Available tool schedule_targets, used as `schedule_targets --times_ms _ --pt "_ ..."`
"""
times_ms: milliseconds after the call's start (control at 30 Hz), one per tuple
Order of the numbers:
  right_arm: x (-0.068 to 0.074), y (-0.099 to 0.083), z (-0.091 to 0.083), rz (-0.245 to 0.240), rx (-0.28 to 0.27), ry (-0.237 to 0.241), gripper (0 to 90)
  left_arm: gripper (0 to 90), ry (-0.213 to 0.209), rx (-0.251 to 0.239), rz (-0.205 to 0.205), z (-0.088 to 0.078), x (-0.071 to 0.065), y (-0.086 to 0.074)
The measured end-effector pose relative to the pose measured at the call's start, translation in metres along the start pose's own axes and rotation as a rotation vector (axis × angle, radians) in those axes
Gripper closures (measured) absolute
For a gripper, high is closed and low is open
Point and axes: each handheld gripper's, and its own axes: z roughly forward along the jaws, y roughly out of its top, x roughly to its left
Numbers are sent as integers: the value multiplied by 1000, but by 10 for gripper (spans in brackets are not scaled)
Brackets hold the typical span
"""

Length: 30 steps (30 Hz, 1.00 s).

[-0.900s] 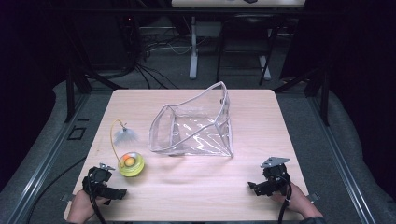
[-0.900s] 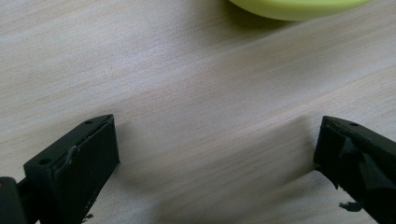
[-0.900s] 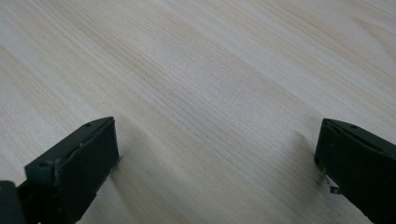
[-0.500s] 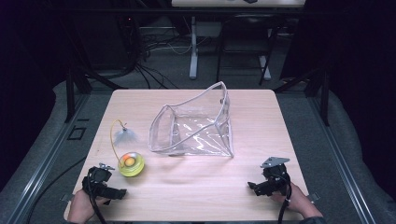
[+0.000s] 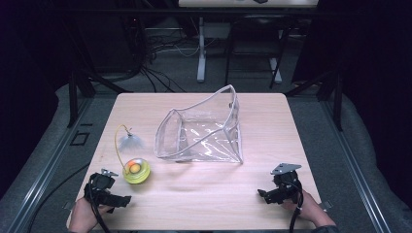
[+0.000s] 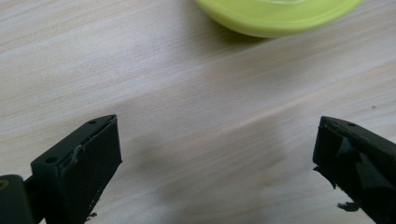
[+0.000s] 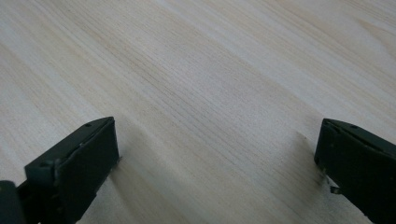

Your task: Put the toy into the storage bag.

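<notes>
Hands at near table edge, one gripper each. Left gripper (image 5: 109,196) low over bare wood, jaws spread wide, nothing between; same spread in left gripper view (image 6: 212,163), yellow-green bowl (image 6: 280,16) just ahead. Right gripper (image 5: 277,194) near right corner, jaws likewise wide apart over empty wood (image 7: 215,158), grey plate on top. Bowl (image 5: 136,170) beside left gripper, orange ball inside, thin yellow wire arcing to white feathery tuft (image 5: 130,141). Farther, mid-table: clear plastic bag (image 5: 204,128), mouth propped open, upright. Table (image 5: 272,121) light wood.
</notes>
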Motion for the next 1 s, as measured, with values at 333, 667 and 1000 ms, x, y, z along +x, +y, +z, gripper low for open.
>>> schedule_targets --times_ms 333,667,1000 --pt "0 0 0 1 0 -1 0 13 -36 -28 1 -11 -3 2" --pt "0 0 0 -1 -3 -1 0 10 -46 -67 17 -26 0 6" --pt "1 0 0 -3 0 -2 0 16 -47 -81 64 -37 -2 13"
